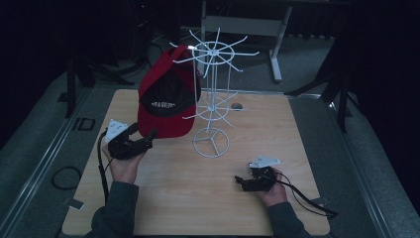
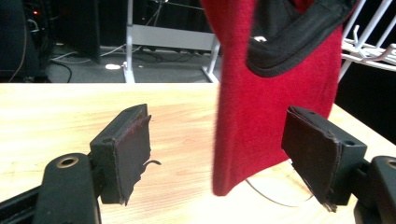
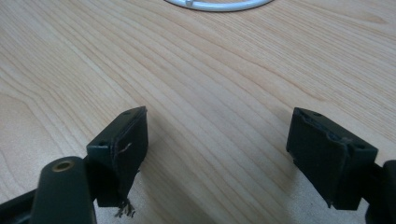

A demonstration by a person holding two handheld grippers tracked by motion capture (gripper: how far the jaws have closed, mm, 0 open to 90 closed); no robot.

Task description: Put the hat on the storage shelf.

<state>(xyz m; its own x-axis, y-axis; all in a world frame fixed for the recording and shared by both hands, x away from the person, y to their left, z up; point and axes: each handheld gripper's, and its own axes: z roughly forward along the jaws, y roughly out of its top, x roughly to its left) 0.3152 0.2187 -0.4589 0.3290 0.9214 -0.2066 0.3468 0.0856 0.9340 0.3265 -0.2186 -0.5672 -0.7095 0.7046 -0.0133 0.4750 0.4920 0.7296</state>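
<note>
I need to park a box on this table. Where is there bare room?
Bare wood between the wire rack's base ring and the table's right edge, around the right gripper. Crowded: left of the rack, red cap and left gripper.

red cap (image 1: 166, 106) with black underside, white wire rack (image 1: 213, 94), pale woodgrain table (image 1: 198, 198).

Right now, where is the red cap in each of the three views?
High view: the cap hangs on the white rack, upper left of centre, above the left gripper.
Left gripper view: the cap hangs right of centre, its lower edge between the open jaws.
Right gripper view: not in the picture.
Shared landmark: the rack's ring base, also at the right gripper view's top edge.
</note>
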